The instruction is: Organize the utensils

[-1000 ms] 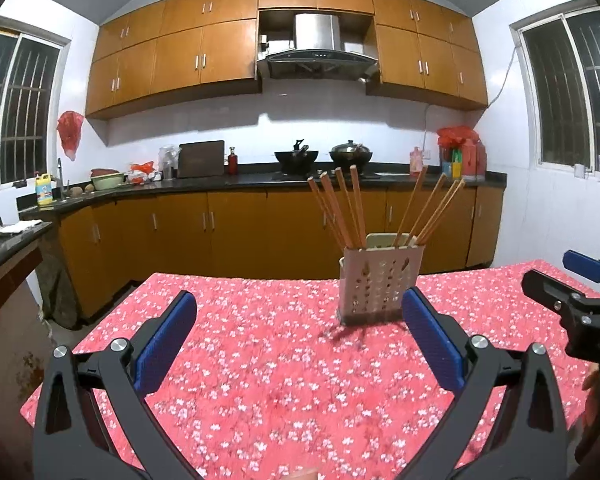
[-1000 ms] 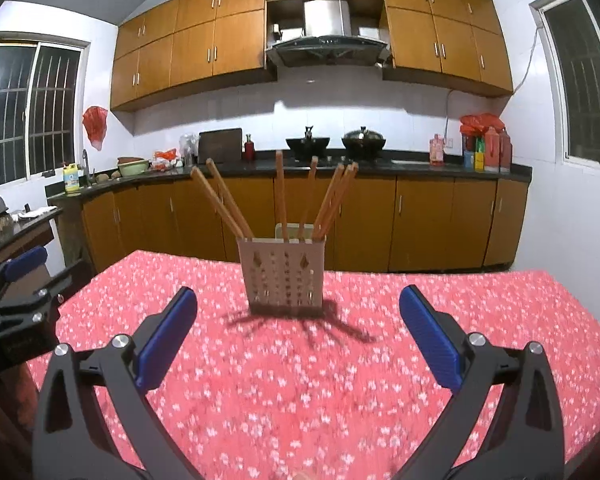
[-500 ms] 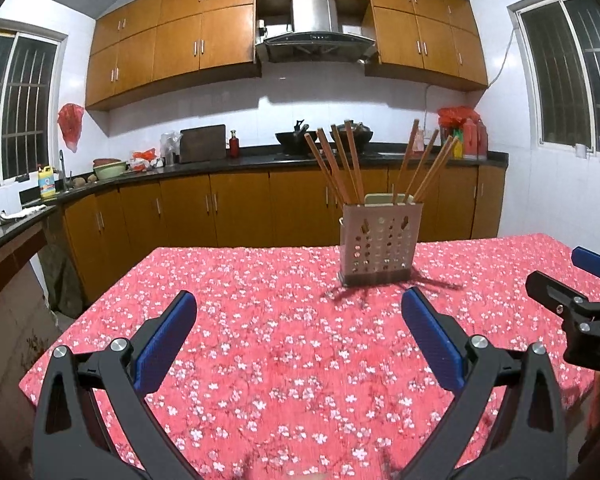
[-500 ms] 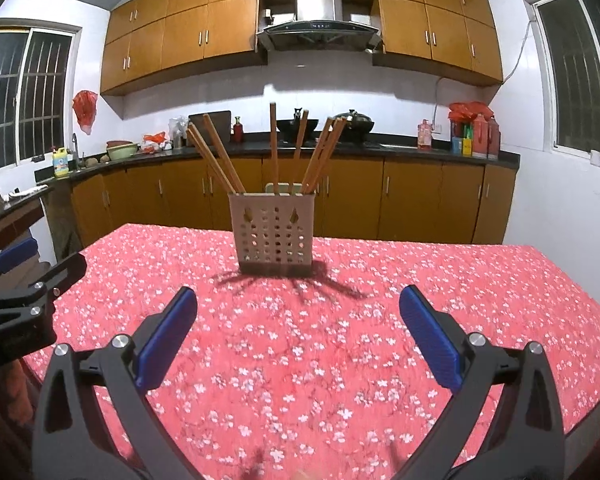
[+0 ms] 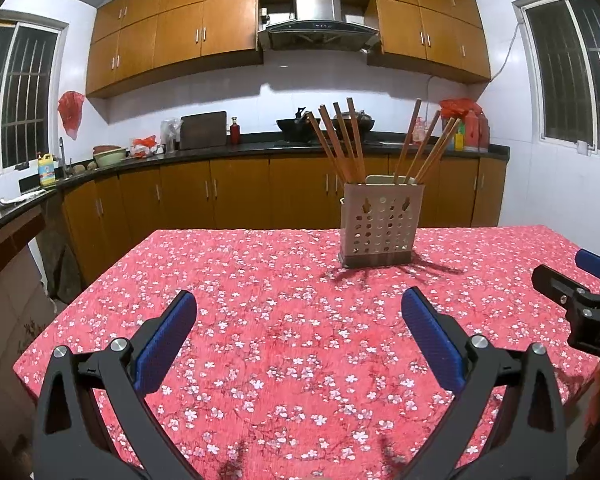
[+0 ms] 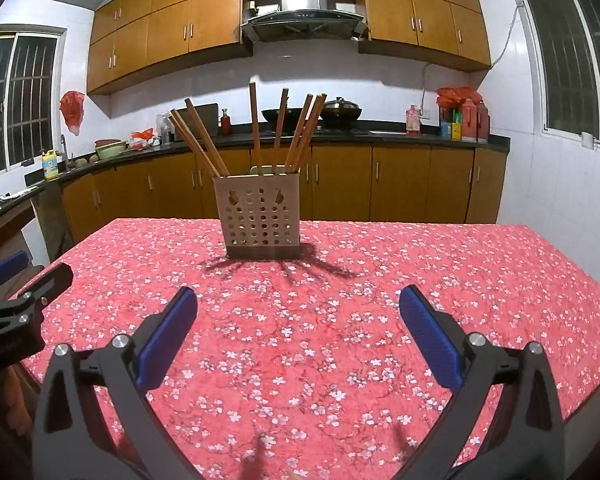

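Observation:
A beige perforated utensil holder (image 5: pixel 380 224) stands upright on the red floral tablecloth (image 5: pixel 284 320), with several wooden chopsticks (image 5: pixel 342 140) leaning in it. It also shows in the right wrist view (image 6: pixel 262 216) with its chopsticks (image 6: pixel 256 128). My left gripper (image 5: pixel 300 340) is open and empty, well short of the holder and above the cloth. My right gripper (image 6: pixel 298 338) is open and empty, also short of the holder. The right gripper shows at the right edge of the left wrist view (image 5: pixel 580 292); the left gripper shows at the left edge of the right wrist view (image 6: pixel 16 292).
The table's front edge (image 5: pixel 100 400) and left corner drop to the floor. Behind the table run wooden base cabinets (image 5: pixel 240 196) and a dark counter (image 5: pixel 220 150) with pots, bottles and a cutting board. Windows sit on both side walls.
Both grippers have drawn back from the holder and risen, so it looks farther away and higher in both views. Both stay open and empty.

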### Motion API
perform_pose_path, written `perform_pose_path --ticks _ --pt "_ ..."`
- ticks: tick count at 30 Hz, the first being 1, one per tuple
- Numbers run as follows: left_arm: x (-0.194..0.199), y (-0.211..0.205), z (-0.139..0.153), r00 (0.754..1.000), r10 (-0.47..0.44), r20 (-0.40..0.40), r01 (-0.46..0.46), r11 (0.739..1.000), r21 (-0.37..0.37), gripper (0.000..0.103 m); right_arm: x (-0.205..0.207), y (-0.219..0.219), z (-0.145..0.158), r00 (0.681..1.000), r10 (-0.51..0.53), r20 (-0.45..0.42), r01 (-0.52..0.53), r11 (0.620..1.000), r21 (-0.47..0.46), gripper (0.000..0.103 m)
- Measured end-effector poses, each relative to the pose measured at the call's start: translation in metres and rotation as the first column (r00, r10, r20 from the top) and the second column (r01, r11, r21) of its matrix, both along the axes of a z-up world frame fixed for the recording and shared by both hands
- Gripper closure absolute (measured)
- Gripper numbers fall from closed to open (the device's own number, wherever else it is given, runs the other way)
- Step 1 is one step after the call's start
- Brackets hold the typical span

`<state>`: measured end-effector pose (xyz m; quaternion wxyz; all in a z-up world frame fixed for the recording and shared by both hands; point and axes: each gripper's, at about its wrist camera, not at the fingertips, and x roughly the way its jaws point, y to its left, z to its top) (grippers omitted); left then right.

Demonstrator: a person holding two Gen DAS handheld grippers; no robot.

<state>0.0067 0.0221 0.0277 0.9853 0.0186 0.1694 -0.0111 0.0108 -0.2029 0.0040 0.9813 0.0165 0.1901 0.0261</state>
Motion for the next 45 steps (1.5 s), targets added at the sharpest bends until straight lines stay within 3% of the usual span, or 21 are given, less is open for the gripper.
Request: perform_pose_path --ticks 45 --pt "0.0035 -0.0048 -0.0036 1.0 -0.007 -0.021 0.006 1.0 -0.008 0.002 0.0043 -0.0049 -0.0064 1.0 -0.015 -0.02 0.016 1.0 0.021 0.004"
